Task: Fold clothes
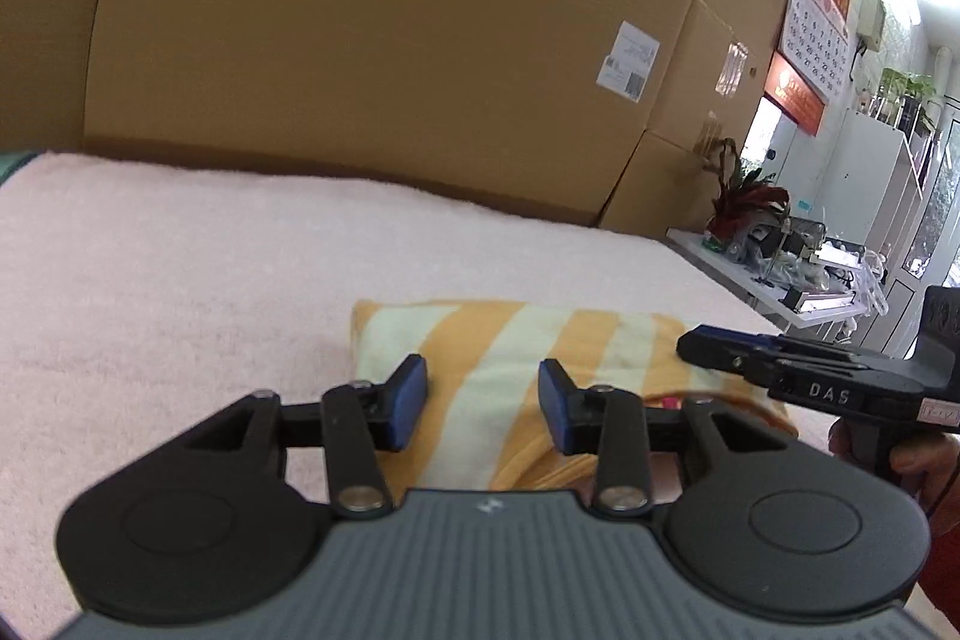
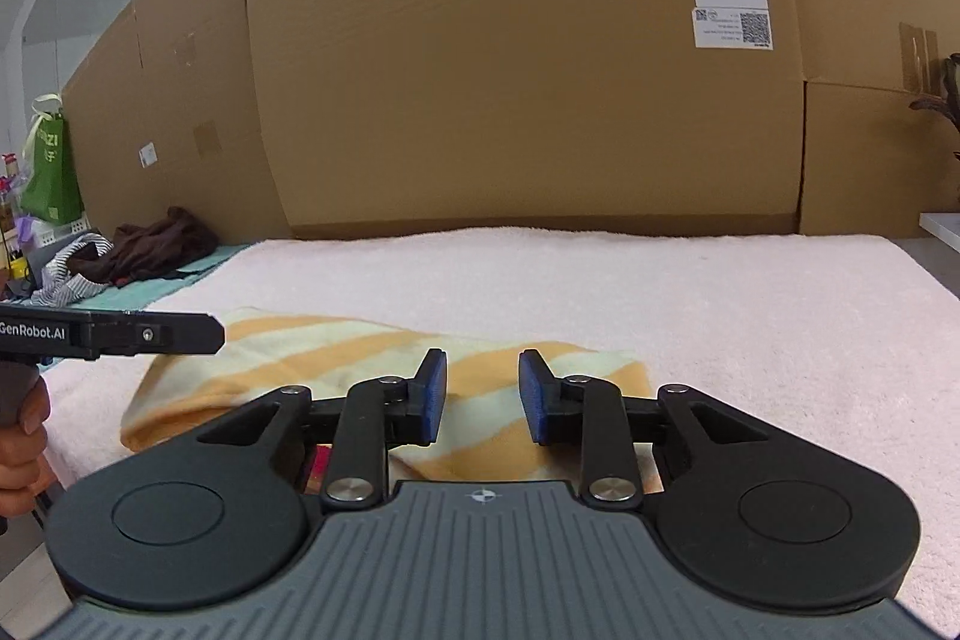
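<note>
Tongs, two pairs, mine. Left tongs [image 1: 483,409]: blue pads parted, nothing between them, poised over the near edge of the folded yellow-and-white striped garment [image 1: 510,340]. Right tongs [image 2: 483,396]: pads likewise apart and empty, above the same garment's near right part. Garment: lies flat on the pink towel [image 2: 750,316] covering the table, toward its near side. Beyond the garment: bare towel, then cardboard boxes [image 2: 510,70] along the far edge. Left of the garment, farther off: heap of dark and striped clothes [image 2: 120,250].
</note>
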A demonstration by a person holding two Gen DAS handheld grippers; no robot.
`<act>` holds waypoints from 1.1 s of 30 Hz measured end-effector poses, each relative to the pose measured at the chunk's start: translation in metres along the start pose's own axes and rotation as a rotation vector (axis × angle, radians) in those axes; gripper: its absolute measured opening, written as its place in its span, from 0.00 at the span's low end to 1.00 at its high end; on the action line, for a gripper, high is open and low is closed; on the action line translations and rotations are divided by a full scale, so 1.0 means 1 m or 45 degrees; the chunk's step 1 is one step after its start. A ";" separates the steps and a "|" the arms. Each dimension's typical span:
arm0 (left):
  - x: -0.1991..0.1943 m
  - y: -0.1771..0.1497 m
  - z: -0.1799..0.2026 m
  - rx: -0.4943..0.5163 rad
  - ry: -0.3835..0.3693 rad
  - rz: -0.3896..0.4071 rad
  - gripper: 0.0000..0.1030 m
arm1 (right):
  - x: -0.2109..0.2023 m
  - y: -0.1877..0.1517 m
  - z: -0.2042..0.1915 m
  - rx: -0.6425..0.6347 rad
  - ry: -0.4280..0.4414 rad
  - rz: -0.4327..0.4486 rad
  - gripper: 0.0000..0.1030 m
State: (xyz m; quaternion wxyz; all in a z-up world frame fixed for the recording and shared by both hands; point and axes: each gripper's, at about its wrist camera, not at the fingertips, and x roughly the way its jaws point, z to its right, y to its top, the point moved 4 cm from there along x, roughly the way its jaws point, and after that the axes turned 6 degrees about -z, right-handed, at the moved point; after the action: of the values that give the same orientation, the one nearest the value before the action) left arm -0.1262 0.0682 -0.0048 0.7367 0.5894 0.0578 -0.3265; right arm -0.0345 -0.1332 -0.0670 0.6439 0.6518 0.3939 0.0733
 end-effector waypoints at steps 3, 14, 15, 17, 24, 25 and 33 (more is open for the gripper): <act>-0.003 -0.003 -0.003 -0.009 -0.016 0.008 0.48 | -0.003 -0.002 0.003 -0.011 -0.005 -0.017 0.27; -0.008 -0.003 -0.044 -0.309 -0.025 -0.050 0.67 | -0.021 -0.003 0.045 0.359 0.050 -0.089 0.70; -0.004 -0.005 -0.047 -0.361 -0.058 -0.075 0.67 | -0.018 -0.007 0.049 0.418 0.066 -0.117 0.69; 0.002 -0.009 -0.046 -0.409 -0.108 -0.108 0.65 | -0.011 -0.015 0.055 0.541 0.124 -0.168 0.65; 0.012 -0.013 -0.035 -0.424 -0.255 -0.101 0.86 | -0.002 -0.022 0.044 0.590 0.215 -0.145 0.66; 0.014 -0.012 -0.031 -0.407 -0.256 -0.106 0.89 | -0.001 -0.022 0.042 0.576 0.213 -0.135 0.67; 0.025 -0.011 -0.008 -0.247 -0.106 -0.068 0.72 | 0.003 -0.021 0.047 0.601 0.200 -0.097 0.45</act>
State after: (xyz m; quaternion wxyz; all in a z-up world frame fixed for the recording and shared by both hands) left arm -0.1104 0.0641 -0.0282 0.7831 0.4995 0.0743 -0.3631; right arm -0.0132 -0.1709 -0.0949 0.4436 0.7609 0.4735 0.0054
